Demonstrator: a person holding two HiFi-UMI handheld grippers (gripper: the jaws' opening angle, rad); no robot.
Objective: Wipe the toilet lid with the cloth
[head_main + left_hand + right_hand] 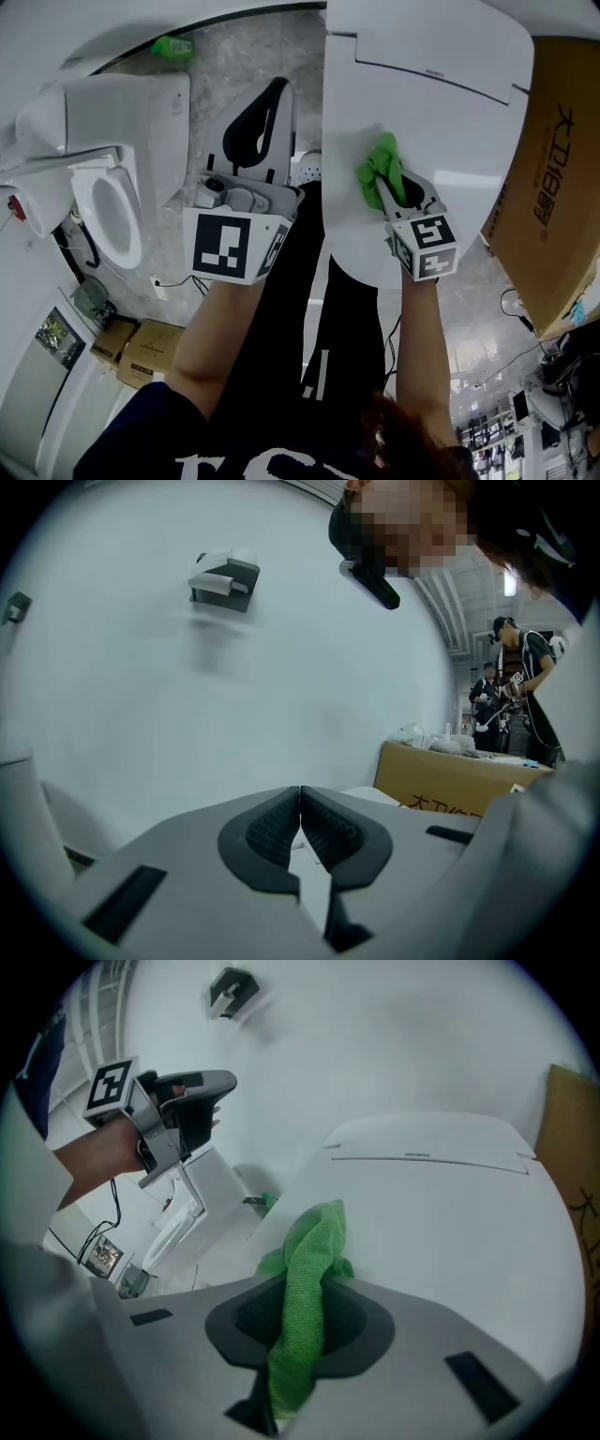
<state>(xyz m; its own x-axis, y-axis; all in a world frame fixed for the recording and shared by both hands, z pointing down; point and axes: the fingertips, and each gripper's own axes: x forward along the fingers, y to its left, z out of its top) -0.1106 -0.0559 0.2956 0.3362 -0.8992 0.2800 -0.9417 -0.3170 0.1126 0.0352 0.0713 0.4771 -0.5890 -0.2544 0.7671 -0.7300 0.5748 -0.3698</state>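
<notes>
Right gripper [298, 1340]: jaws clamped on the green cloth [309, 1260], its bunched end pressed to the toilet lid [431, 103] for wiping.
Cloth: about 8 o'clock from the lid's middle, head view.
Left gripper [300, 832]: jaws together on nothing, held at the lid's 9 o'clock, probably to stay clear.
Hidden: the lid's top edge is cut off, and the contact under the cloth is unseen.

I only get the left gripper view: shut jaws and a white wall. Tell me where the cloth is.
Observer: The green cloth is clamped in the right gripper.
Operator: Say whether it touches the lid.
Observer: In the head view its bunched end lies against the closed white toilet lid, toward the lid's left side.
Operator: Place my left gripper.
Observer: The left gripper is off the lid, beside its left edge, above the floor.
</notes>
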